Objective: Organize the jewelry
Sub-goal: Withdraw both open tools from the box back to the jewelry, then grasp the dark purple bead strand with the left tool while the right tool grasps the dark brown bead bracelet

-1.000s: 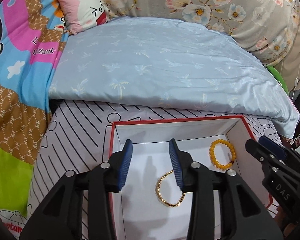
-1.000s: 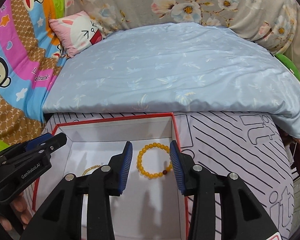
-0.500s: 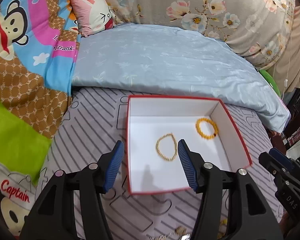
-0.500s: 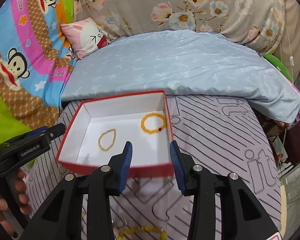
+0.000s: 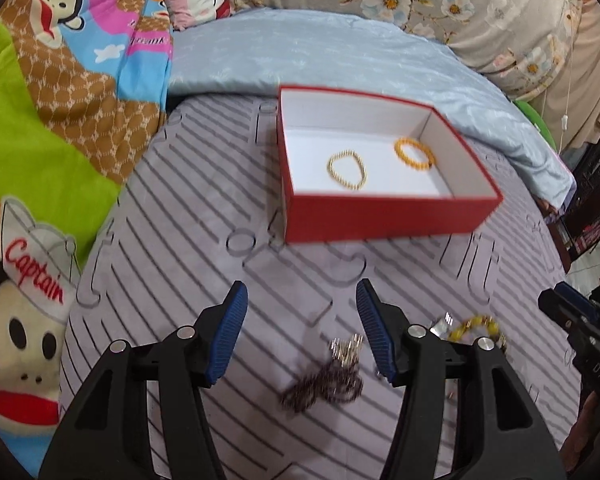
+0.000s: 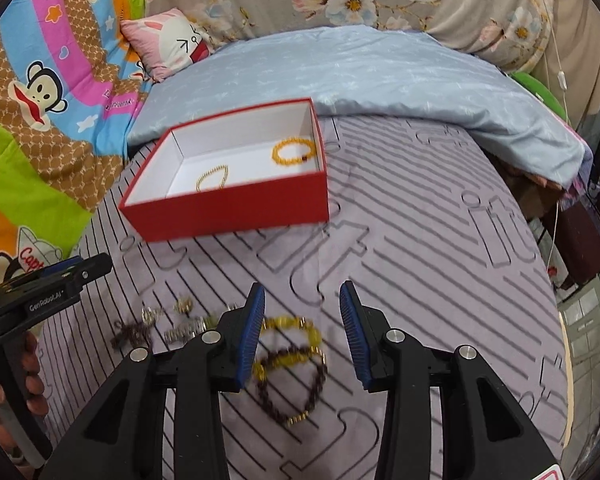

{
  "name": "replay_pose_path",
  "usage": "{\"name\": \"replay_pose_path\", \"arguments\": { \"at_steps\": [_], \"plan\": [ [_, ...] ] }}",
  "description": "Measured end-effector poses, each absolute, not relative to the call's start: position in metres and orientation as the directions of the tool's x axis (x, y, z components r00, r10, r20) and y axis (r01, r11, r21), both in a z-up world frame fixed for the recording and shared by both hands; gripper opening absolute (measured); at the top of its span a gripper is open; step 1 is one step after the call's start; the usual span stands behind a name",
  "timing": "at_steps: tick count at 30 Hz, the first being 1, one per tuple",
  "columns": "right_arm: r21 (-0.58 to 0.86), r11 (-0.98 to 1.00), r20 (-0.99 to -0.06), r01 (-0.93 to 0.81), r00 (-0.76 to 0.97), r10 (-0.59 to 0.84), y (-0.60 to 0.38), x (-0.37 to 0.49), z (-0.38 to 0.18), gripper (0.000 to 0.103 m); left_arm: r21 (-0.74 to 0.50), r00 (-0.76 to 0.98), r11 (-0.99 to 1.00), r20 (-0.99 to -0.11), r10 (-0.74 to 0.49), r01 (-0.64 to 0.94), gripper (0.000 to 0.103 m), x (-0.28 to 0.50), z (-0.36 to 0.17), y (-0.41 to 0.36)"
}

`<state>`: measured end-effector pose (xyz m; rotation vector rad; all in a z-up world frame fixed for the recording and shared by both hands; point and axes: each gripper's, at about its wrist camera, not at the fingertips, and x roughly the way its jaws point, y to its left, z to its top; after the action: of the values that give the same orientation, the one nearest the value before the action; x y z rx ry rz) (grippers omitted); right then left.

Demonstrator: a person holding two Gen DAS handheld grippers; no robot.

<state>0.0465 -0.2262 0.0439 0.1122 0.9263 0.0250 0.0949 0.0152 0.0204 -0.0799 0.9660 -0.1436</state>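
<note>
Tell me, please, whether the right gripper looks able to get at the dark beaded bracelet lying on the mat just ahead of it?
Probably yes: the right gripper is open, and the dark beaded bracelet lies uncovered just below its fingers, though a yellow bracelet overlaps it.

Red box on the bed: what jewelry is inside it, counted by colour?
Gold fine-bead bracelet: 1
Orange round-bead bracelet: 1
Total inside the red cardboard box: 2
Tangled loose jewelry also lies outside the box on the striped purple mat, too blurred to count.
</note>
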Motion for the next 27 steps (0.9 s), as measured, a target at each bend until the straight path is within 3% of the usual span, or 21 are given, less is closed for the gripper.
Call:
{"name": "replay_pose_path", "arguments": {
  "at_steps": [11,22,27],
  "plan": [
    [0.124,0.991,-0.843,0.057,0.532,0.075,-0.232,0.011,0.009,0.039,-0.116,0.483,0.984,-0.859,-0.167,0.133,0.054,0.056,-0.024,0.008],
    [0.122,0.99,-0.855,0.065,0.513,0.072,-0.23,0.016,-0.005,0.038,-0.117,0.514,0.982,-0.839,-0.178,0.148,0.053,0.061,-0.033,0.002],
    [0.123,0.99,-0.858,0.065,0.509,0.073,-0.229,0.021,-0.01,0.036,-0.132,0.515,0.978,-0.835,-0.196,0.16,0.04,0.062,-0.033,0.001]
  ]
}}
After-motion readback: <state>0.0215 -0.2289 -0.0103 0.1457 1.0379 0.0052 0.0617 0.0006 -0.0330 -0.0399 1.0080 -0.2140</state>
